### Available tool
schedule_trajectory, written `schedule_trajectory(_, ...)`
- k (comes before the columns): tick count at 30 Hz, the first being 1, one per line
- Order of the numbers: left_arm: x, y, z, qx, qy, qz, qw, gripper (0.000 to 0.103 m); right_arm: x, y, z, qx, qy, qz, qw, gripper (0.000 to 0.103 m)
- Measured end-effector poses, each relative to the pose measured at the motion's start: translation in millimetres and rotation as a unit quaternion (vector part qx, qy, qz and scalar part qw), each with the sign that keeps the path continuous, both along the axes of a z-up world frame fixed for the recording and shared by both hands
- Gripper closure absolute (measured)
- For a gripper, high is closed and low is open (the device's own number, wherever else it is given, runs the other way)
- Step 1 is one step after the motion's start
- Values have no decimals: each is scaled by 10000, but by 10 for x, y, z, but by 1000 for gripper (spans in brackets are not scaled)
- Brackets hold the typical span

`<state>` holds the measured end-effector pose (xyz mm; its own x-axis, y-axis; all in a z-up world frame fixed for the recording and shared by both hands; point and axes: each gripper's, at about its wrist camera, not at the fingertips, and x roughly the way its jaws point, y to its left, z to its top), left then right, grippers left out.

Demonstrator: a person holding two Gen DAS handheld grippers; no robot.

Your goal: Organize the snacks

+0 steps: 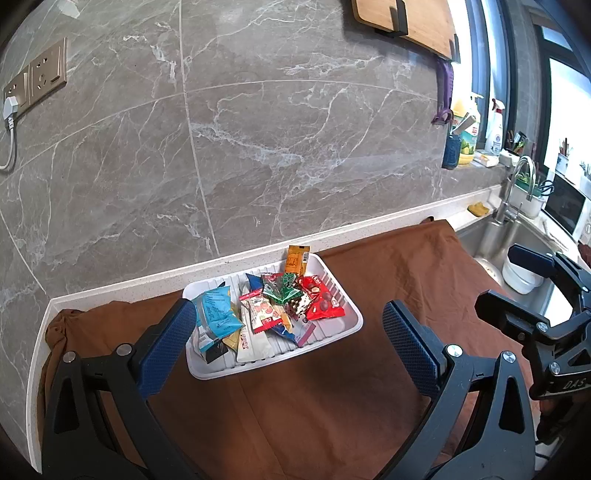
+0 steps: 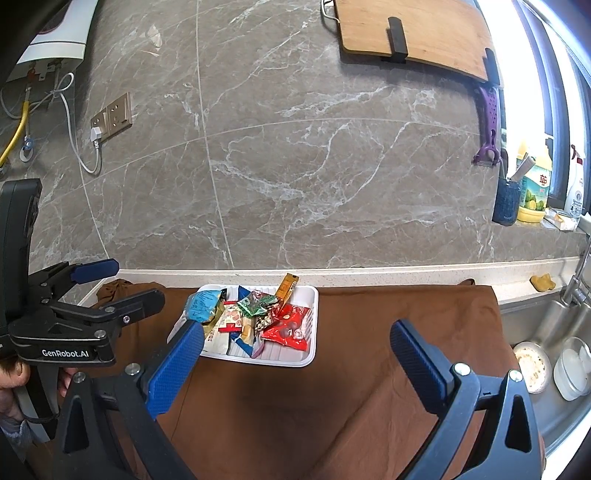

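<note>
A white ribbed tray (image 1: 332, 330) (image 2: 310, 325) sits on a brown cloth (image 1: 332, 398) (image 2: 354, 369) by the wall. It is heaped with snack packets: a light blue one (image 1: 218, 310) (image 2: 201, 304), a red one (image 1: 323, 301) (image 2: 290, 326), a green one (image 1: 280, 288) (image 2: 255, 303), and an orange one (image 1: 296, 258) (image 2: 287, 285) leaning on the far rim. My left gripper (image 1: 290, 332) (image 2: 122, 286) hovers in front of the tray, open and empty. My right gripper (image 2: 297, 350) (image 1: 509, 277) is also open and empty, just short of the tray.
A steel sink (image 2: 554, 332) (image 1: 491, 236) with white bowls (image 2: 572, 365) lies to the right of the cloth. A wooden cutting board (image 2: 413, 33) and a purple peeler (image 2: 489, 122) hang on the marble wall. Bottles (image 2: 535, 192) stand on the window sill. A wall socket (image 2: 112, 118) is at left.
</note>
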<state>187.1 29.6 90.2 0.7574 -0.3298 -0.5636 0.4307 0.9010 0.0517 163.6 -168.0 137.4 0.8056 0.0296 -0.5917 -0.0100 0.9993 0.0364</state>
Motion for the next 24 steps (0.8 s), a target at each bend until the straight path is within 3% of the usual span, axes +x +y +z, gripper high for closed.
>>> schedule_trajectory(24, 21, -18, -8, 18, 3, -33, 10000, 0, 3, -5, -12, 18, 25, -34, 10000, 0)
